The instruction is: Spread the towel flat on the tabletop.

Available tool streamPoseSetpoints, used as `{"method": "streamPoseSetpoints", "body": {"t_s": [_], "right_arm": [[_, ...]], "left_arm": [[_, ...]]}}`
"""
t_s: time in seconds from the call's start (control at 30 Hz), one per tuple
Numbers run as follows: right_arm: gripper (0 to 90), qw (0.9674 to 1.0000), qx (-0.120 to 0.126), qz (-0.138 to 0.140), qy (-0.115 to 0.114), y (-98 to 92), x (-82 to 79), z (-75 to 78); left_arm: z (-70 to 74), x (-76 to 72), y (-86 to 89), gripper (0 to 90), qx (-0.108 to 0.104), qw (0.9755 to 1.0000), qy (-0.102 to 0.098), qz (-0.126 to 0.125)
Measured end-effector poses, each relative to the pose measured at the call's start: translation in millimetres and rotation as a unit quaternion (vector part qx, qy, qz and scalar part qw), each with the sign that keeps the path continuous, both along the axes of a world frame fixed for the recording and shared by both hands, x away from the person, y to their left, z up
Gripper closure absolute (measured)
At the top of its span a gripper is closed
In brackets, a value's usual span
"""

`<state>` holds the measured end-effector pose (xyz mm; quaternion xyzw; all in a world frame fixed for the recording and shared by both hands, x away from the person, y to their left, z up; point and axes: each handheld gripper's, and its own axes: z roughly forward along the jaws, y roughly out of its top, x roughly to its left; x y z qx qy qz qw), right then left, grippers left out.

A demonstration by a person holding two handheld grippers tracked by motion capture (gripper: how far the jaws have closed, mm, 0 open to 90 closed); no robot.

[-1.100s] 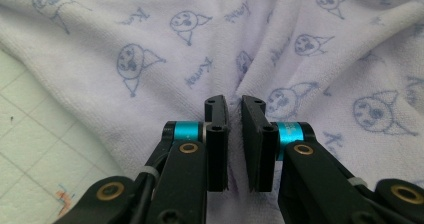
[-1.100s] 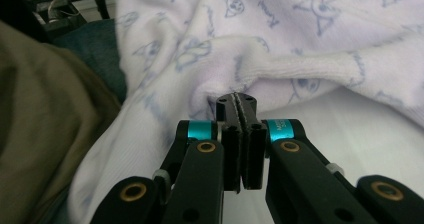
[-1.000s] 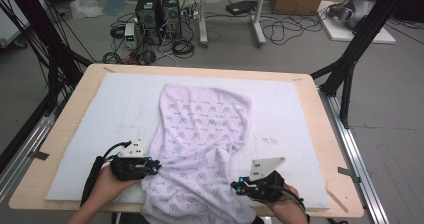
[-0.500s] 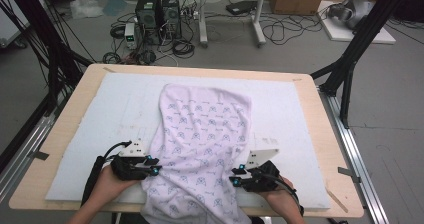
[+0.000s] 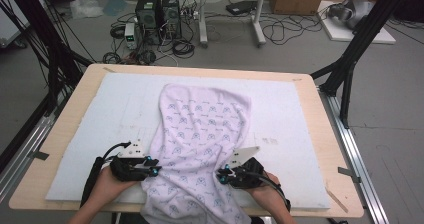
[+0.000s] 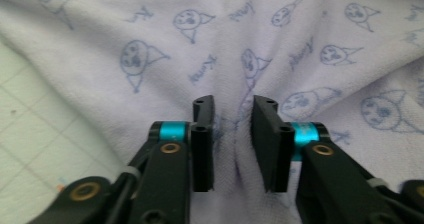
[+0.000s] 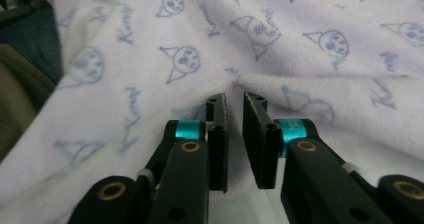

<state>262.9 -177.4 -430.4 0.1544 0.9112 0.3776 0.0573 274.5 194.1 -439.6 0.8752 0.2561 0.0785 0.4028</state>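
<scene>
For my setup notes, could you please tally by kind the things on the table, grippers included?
Printed lilac towel: 1
White foam mat: 1
Handheld grippers: 2, the left gripper and the right gripper
Total: 4

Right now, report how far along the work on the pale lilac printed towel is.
Done: the pale lilac printed towel lies lengthwise on the white foam mat, near end hanging over the table edge. In hand: left gripper and right gripper each straddle a raised fold, jaws slightly apart. Left: no fold made yet; the cloth remains wrinkled.
</scene>
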Motion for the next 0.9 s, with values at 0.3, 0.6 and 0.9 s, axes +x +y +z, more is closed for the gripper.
{"method": "streamPoseSetpoints", "body": {"t_s": [0.3, 0.6, 0.9], "right_arm": [[89.5, 0.9998, -0.005, 0.000, 0.020, -5.9, -0.5, -8.6], [89.7, 0.9994, 0.005, -0.032, 0.009, -63.4, -33.7, 16.9], [75.0, 0.9969, 0.020, -0.076, 0.003, -77.4, -17.0, 12.7]], "left_arm": [[-1.7, -0.1, -3.5, 81.9, 0.003, 0.9999, 0.003, -0.013], [4.1, -5.9, 2.9, 82.7, -0.007, 0.9999, -0.002, -0.008], [8.9, 7.5, 7.3, 59.5, -0.008, 0.9997, -0.003, 0.024]]}}
